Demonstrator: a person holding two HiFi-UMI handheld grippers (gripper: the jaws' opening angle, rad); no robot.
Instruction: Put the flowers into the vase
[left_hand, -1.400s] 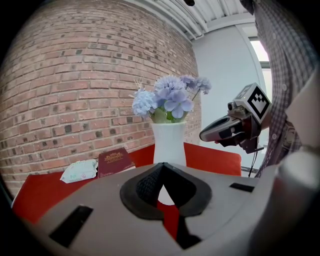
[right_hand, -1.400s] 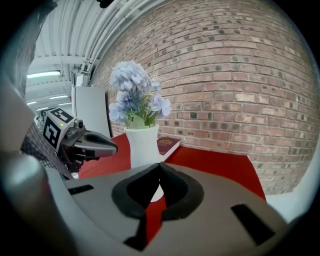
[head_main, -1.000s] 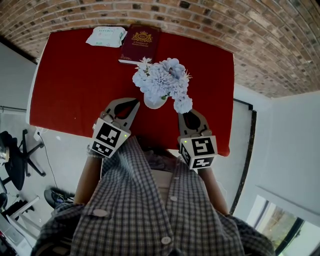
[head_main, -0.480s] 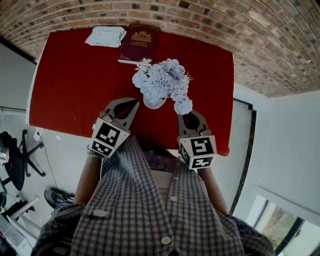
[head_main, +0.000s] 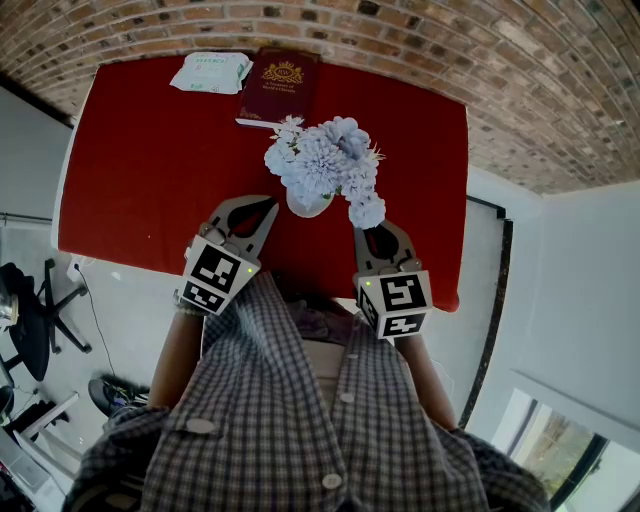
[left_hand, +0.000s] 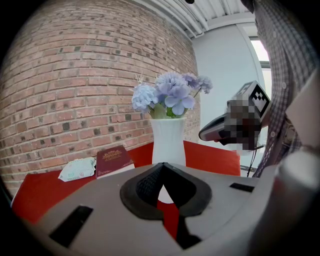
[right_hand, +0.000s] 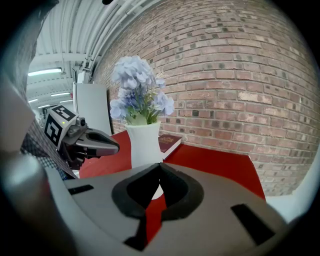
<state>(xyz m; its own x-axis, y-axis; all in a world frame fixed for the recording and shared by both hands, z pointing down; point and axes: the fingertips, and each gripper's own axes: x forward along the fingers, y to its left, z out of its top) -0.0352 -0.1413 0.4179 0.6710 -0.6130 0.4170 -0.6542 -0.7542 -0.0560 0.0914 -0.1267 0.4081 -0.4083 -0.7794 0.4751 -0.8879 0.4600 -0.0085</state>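
The flowers (head_main: 325, 160), a bunch of pale blue and lilac blooms with a few green leaves at the base, stood in the vase (head_main: 308, 205). Their heads spread wider than its mouth, and one bloom hung over the rim on the side nearer the right gripper. The vase was white and narrow, flaring slightly at the lip, and stood upright on the red table (head_main: 150, 170), nearer the person's edge than the far one. Nothing but the flowers could be seen in it.

The left gripper (head_main: 258, 203) was just beside the vase on the person's left, angled in toward its base without touching it. Its jaws were closed tip to tip with nothing between them; only the red cloth and the foot of the vase showed through the gap behind the pads. The right gripper (head_main: 380, 228) was just beside the vase on the other side, below the drooping bloom and also clear of it. Its jaws were likewise pressed together and empty.

Beyond the vase, at the far edge of the table, lay a dark red book (head_main: 281, 85) with a gold crest. A white packet of wipes (head_main: 211, 72) lay just to the left of the book. A brick wall (head_main: 500, 70) rose behind them. On the near side of the vase was the person's checked shirt (head_main: 300, 420).
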